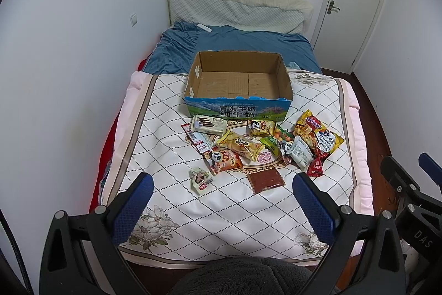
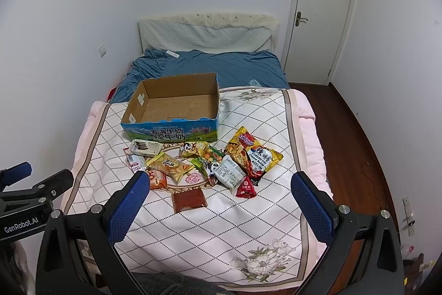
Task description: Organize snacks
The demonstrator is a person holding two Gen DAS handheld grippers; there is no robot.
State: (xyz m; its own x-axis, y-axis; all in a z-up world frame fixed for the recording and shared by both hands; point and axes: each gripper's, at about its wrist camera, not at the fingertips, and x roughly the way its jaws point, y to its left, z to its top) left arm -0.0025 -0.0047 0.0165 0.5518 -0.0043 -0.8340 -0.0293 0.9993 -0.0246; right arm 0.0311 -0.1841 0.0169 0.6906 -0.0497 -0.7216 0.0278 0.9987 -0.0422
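Snacks (image 1: 262, 145) are lying in a heap at frame centre, just below the empty box (image 1: 239, 82).

Nothing is sitting in the box yet, so the first pick is likely pending. Both the left gripper (image 1: 222, 208) and right gripper (image 2: 221, 208) are hovering wide open at the bottom of their frames, gripping nothing. Starting with an outlying piece, such as the flat brown packet (image 2: 189, 200), is probably wisest: approaching from above and pinching an edge avoids dragging the quilt (image 1: 221, 228).
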